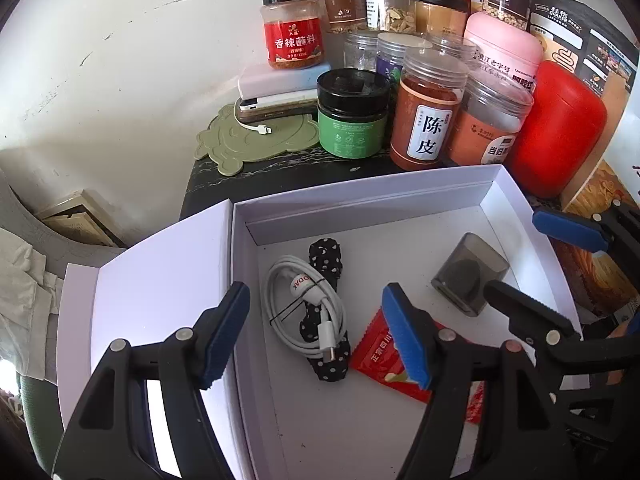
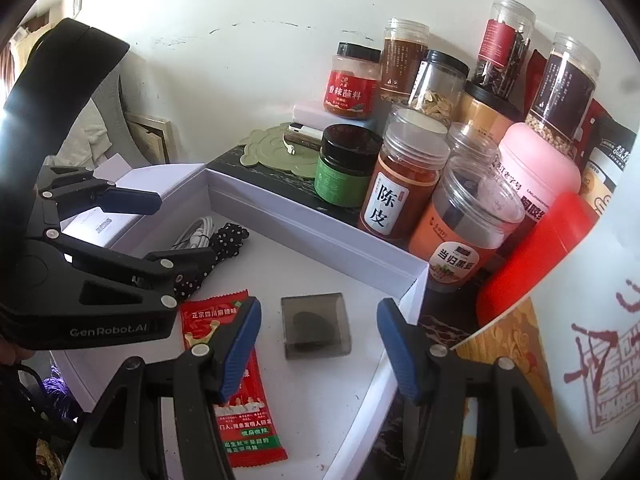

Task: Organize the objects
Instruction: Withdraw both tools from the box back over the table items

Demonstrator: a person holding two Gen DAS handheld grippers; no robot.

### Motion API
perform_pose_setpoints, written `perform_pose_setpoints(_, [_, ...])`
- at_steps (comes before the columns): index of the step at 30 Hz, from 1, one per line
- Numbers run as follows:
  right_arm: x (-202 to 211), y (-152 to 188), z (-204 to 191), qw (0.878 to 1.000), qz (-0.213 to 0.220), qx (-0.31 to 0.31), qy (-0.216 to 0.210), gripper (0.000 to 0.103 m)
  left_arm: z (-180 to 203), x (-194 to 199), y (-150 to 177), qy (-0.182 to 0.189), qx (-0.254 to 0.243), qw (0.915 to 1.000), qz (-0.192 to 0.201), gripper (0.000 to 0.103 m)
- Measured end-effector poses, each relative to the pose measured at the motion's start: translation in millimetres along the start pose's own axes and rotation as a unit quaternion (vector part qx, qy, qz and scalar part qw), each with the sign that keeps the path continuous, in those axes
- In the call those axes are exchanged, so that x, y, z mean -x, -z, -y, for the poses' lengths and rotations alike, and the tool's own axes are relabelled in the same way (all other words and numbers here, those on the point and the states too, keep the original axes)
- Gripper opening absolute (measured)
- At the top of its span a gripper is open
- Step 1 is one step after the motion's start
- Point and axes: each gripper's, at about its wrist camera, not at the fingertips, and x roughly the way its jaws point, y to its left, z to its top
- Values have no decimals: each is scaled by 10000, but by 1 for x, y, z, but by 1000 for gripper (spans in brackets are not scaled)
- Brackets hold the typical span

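Both the left gripper [image 1: 320, 334] and right gripper [image 2: 318, 346] hang spread and empty over the white box [image 1: 360, 196], where cable [image 1: 308, 308], red sachet [image 2: 236, 392] and grey case [image 2: 316, 326] lie; next probably means fetching another item.

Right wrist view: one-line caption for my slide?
Open right gripper hovers over smoky plastic case and red snack packet in white box.

Crowded jars [image 2: 404, 184] are blocking the white box's [image 2: 320, 236] far side; bare floor is lying open between the smoky case [image 2: 316, 326] and the red packet [image 2: 240, 396].
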Motion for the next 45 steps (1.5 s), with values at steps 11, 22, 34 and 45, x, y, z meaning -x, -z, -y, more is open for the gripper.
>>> perform_pose_setpoints(11, [44,-5,-12,9993,251,161,220,61,1,49,7,-171,-90,9995,249,68])
perform_pose_setpoints(22, [89,-6,-20,9981,516,117,323,61,-5,110,14,-393,-33,9980,488,68])
perform_pose_setpoints(34, [145,3,-33,9956,810,157,443,61,-7,175,30,-497,-28,9959,754,71])
perform_pose_setpoints(45, [187,16,-42,9934,994,126,565,66,-3,226,54,-560,-14,9935,993,77])
